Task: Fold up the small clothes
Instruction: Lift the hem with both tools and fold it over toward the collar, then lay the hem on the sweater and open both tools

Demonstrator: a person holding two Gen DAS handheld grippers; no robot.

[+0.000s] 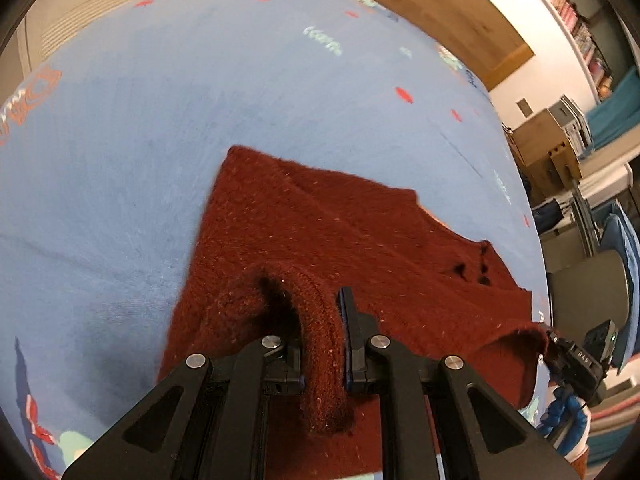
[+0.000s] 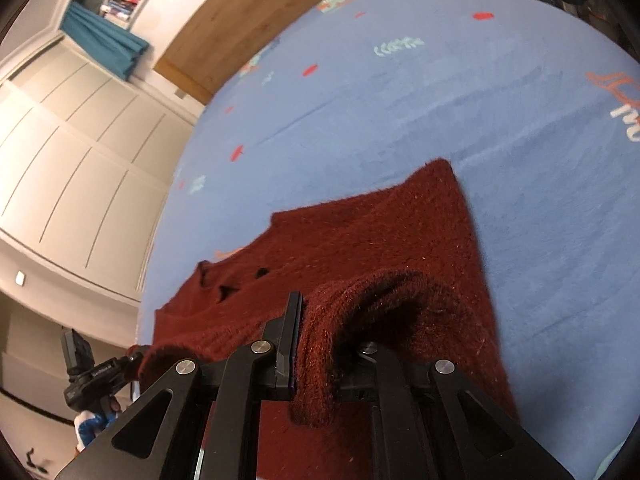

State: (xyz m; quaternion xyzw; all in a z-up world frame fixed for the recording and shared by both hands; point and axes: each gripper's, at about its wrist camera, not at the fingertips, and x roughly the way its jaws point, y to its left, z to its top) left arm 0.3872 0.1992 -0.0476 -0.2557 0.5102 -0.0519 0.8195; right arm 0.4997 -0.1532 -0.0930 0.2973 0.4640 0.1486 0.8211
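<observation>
A dark red knitted sweater [image 1: 320, 224] lies spread on a blue patterned blanket [image 1: 120, 152]. My left gripper [image 1: 320, 320] is shut on a bunched edge of the sweater and lifts it off the blanket. In the left wrist view the right gripper [image 1: 560, 352] shows at the far right, holding the sweater's other raised corner. In the right wrist view the sweater [image 2: 380, 232] stretches away over the blanket [image 2: 440, 100]. My right gripper [image 2: 320, 328] is shut on a thick fold of it. The left gripper [image 2: 120, 364] shows at the lower left, holding the other corner.
A wooden board [image 1: 460, 4] borders the blanket's far side. Cardboard boxes [image 1: 548, 144] and furniture stand at the right in the left wrist view. White panelled cabinets [image 2: 80, 152] and a teal curtain [image 2: 104, 44] stand to the left in the right wrist view.
</observation>
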